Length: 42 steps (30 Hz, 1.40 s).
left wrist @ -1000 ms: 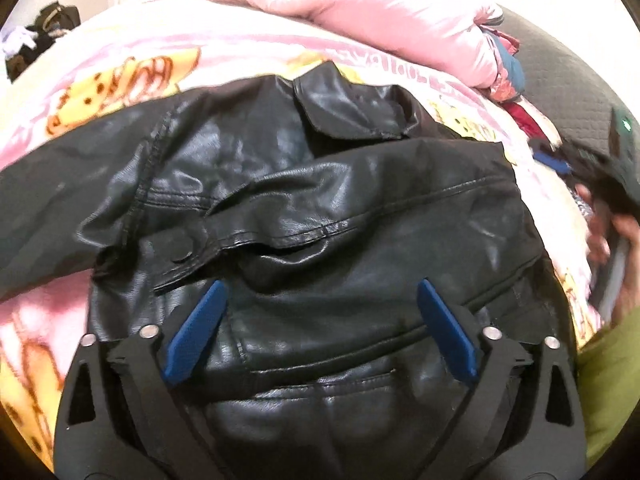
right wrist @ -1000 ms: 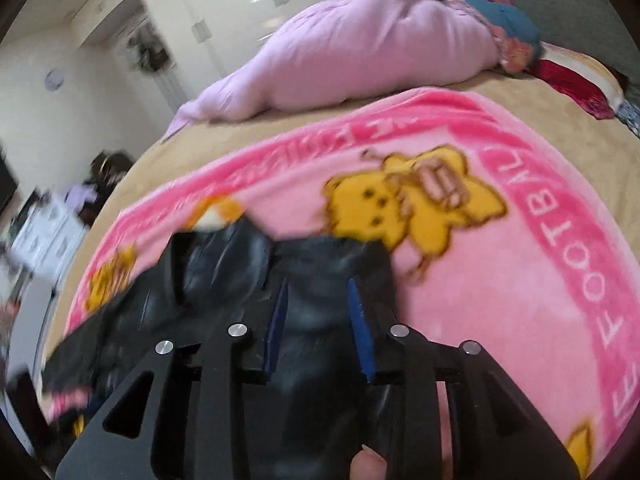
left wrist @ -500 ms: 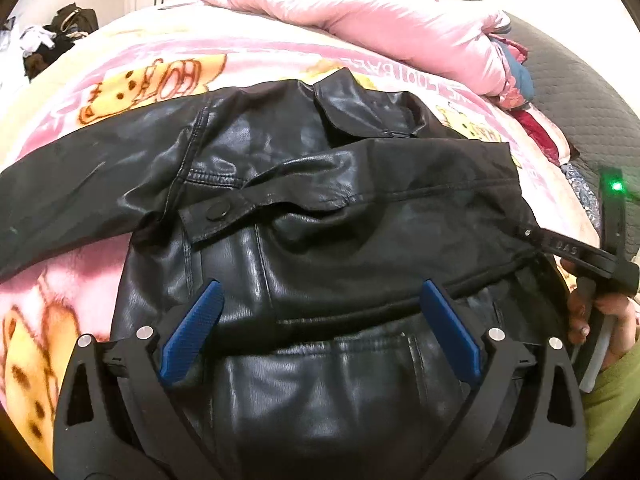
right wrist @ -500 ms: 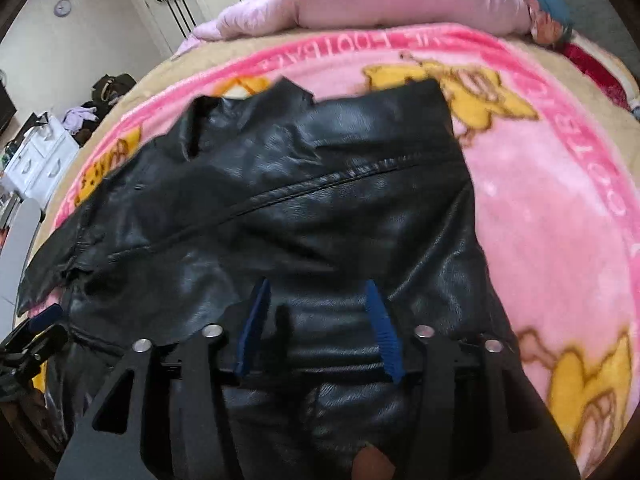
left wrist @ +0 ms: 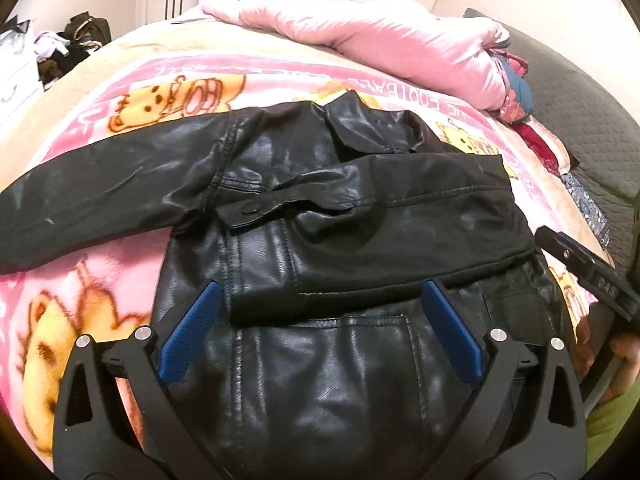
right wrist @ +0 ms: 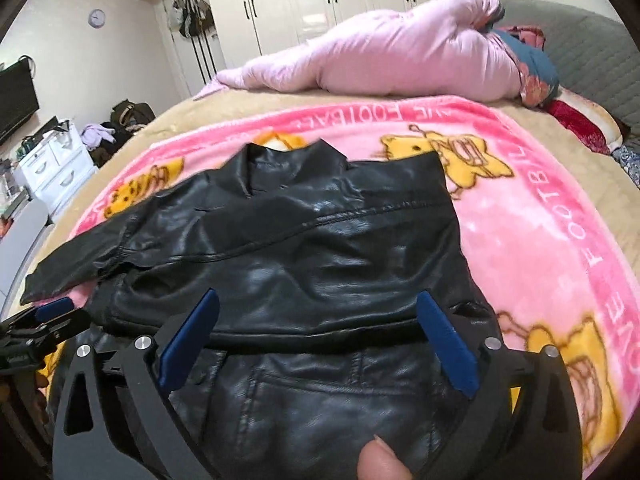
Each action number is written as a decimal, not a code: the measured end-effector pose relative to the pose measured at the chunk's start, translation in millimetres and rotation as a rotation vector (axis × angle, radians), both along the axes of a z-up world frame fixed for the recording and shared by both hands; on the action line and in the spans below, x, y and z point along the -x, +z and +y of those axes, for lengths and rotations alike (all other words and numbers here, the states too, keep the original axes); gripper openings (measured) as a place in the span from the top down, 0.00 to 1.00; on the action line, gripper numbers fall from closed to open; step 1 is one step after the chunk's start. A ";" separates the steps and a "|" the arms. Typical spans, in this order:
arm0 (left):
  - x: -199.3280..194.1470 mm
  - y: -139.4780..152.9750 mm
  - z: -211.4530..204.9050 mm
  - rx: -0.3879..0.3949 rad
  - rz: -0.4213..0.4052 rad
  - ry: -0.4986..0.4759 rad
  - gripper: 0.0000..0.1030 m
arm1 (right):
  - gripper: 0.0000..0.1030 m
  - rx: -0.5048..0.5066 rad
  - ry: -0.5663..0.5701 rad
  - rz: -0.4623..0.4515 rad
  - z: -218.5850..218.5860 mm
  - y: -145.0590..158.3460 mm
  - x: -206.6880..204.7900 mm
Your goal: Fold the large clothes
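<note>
I see the black jacket (left wrist: 320,208) spread on the bed, its unfolded sleeve (left wrist: 100,196) running to my frame's left. My left hand-held gripper (left wrist: 320,336), jaws apart and empty, sits nearer it; the right hand-held gripper (right wrist: 318,340) is opening, gripping nothing.

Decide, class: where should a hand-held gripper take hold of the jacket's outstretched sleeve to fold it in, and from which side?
Grip the black jacket's outstretched sleeve near its cuff end, coming in from the jacket's left side with the left hand-held gripper. The sleeve lies flat and straight on the pink blanket, so its thin free end probably lifts easiest.
</note>
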State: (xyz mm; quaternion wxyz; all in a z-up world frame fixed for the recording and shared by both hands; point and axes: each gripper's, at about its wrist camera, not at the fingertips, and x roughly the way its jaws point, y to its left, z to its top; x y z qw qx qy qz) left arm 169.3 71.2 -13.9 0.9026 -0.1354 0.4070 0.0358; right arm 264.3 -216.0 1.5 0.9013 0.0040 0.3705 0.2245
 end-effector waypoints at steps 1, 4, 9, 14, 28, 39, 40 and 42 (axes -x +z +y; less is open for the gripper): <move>1.8 1.1 1.3 0.000 -0.002 0.002 0.09 | 0.04 -0.001 0.003 -0.005 1.7 1.8 4.3; 8.8 4.3 6.0 0.001 -0.011 0.008 0.09 | 0.04 -0.009 0.016 -0.020 8.7 6.6 16.4; 20.5 9.2 19.1 0.018 -0.026 0.027 0.09 | 0.04 -0.003 0.050 -0.040 28.6 14.1 35.4; 32.0 13.5 34.0 0.011 -0.034 0.057 0.09 | 0.04 0.002 0.077 -0.042 47.9 16.5 47.2; 65.0 14.5 90.0 0.025 -0.029 0.186 0.09 | 0.04 0.029 0.149 -0.081 105.4 30.0 73.3; 85.4 12.0 146.8 0.076 -0.041 0.318 0.09 | 0.04 0.064 0.231 -0.094 158.3 35.3 90.7; 87.5 11.9 152.4 0.080 -0.042 0.331 0.09 | 0.04 0.068 0.239 -0.094 163.9 35.4 92.1; 90.5 11.7 162.1 0.086 -0.048 0.349 0.09 | 0.04 0.070 0.264 -0.095 176.2 36.0 95.2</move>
